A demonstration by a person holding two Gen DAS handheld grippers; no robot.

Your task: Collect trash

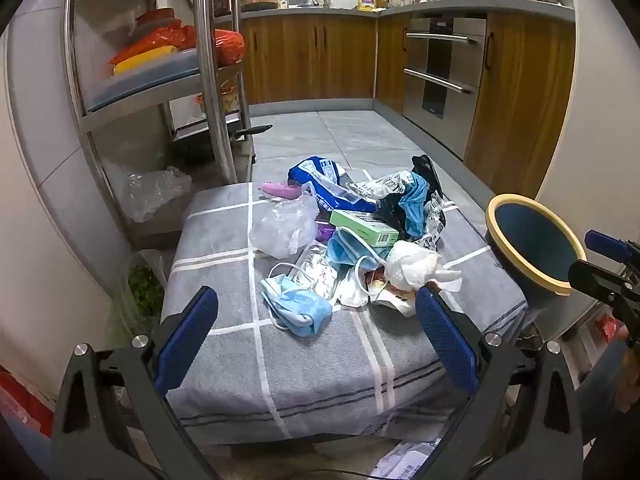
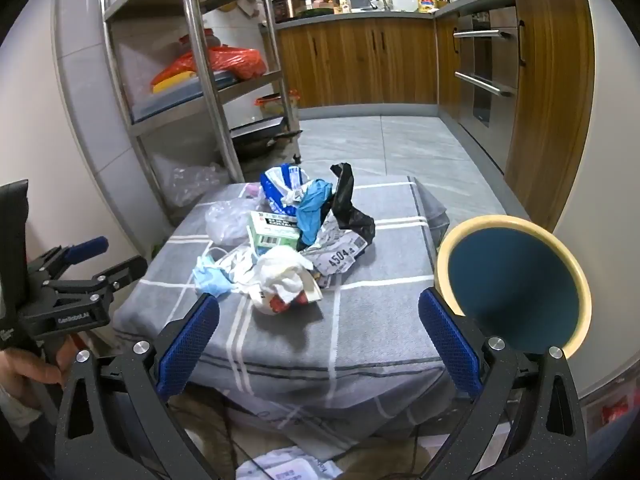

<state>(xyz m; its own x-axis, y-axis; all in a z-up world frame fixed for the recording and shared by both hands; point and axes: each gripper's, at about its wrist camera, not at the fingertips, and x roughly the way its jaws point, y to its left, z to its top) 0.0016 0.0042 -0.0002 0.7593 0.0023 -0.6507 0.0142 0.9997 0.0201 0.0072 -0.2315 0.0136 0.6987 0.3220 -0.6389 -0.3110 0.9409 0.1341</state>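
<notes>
Left gripper (image 1: pixel 316 312) hangs with fingers spread wide and nothing between them, poised over the near edge of a grey checked cloth (image 1: pixel 320 364) that covers a low table; the trash pile (image 1: pixel 352 232) lies ahead of it and a little toward its right finger, on the cloth's middle; nearest item is a blue face mask (image 1: pixel 296 304), just beyond the gap between the fingers; a crumpled white tissue wad (image 1: pixel 416 266) sits just past the right fingertip, apart from it; farther ahead lie a green carton (image 1: pixel 364 230), a clear plastic bag (image 1: pixel 284 226), a blue-and-white packet (image 1: pixel 324 178) and a black bag (image 1: pixel 428 168). Right gripper (image 2: pixel 318 316) is likewise wide open and grips nothing; from it the same pile (image 2: pixel 292 236) lies ahead, centre-left; the tissue wad (image 2: pixel 284 272) and a red-printed wrapper (image 2: pixel 284 300) are closest, just beyond the finger gap; the face mask (image 2: pixel 212 276) lies ahead of its left finger. A blue bin with cream rim (image 2: pixel 516 280) stands just beyond the right gripper's right finger, off the cloth's edge, mouth tilted toward the camera; in the left view the bin (image 1: pixel 532 244) sits well off to the right. A steel shelf rack (image 1: pixel 160 80) stands ahead-left of both grippers.
</notes>
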